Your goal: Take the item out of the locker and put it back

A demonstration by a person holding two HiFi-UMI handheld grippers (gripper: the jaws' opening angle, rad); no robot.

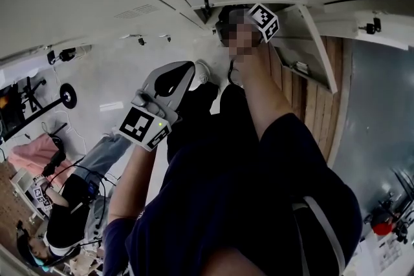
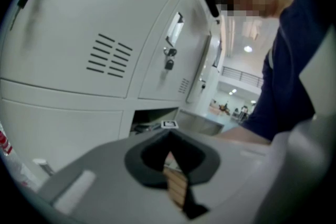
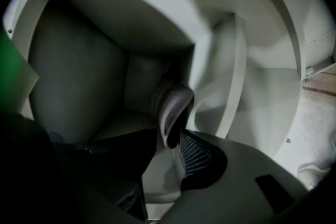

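Observation:
The right gripper view looks into an open locker compartment (image 3: 89, 76). A grey soft item (image 3: 172, 105) stands on the compartment floor near the back. My right gripper (image 3: 167, 140) is open, with the item's near end between its fingertips, close to the meshed right pad (image 3: 195, 157). From the head view only its marker cube (image 1: 264, 21) shows at the locker mouth; the jaws are hidden inside. My left gripper (image 1: 189, 68) is held low in front of the body, shut and with nothing in it. It faces the locker bank (image 2: 105, 55).
The open locker door (image 1: 317, 48) swings out to the right over a wooden floor (image 1: 314, 106). Closed doors with vent slots and a key in a lock (image 2: 169, 63) fill the left. A seated person (image 1: 65, 216) is at lower left.

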